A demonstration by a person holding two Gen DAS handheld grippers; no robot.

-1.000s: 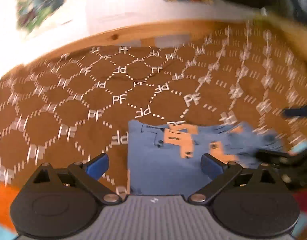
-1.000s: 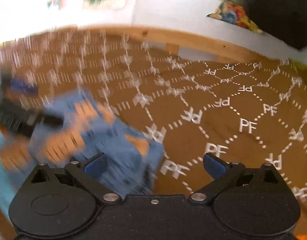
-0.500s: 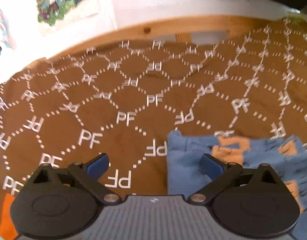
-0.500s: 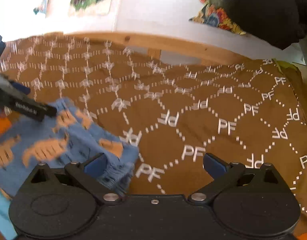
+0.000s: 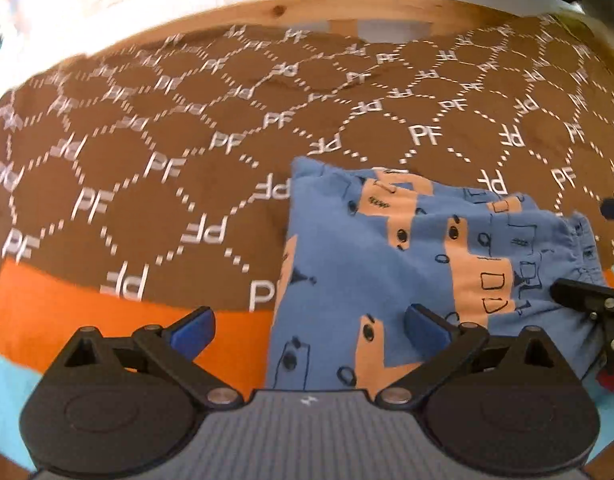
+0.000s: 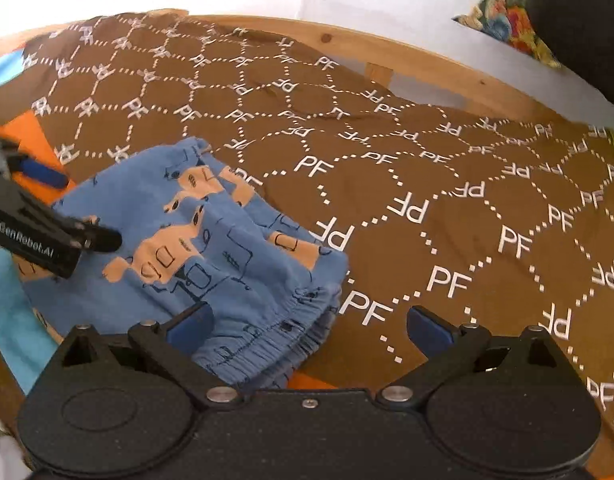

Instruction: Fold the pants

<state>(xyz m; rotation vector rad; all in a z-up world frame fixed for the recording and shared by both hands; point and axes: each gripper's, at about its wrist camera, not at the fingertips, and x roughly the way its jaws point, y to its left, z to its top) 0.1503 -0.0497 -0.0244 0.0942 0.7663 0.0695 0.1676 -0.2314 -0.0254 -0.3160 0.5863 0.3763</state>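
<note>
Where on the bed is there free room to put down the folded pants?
The brown blanket lies bare between the pants and the wooden frame, and to their right. It is crowded near the pants, where both grippers hover open.

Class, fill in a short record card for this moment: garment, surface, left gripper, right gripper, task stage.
garment: blue patterned pants with orange patches, folded into a compact stack
surface: brown cloth printed with white PF letters
left gripper: open, right finger over the pants
right gripper: open, left finger by the elastic waistband
task stage: pants look folded, neither gripper holding them
</note>
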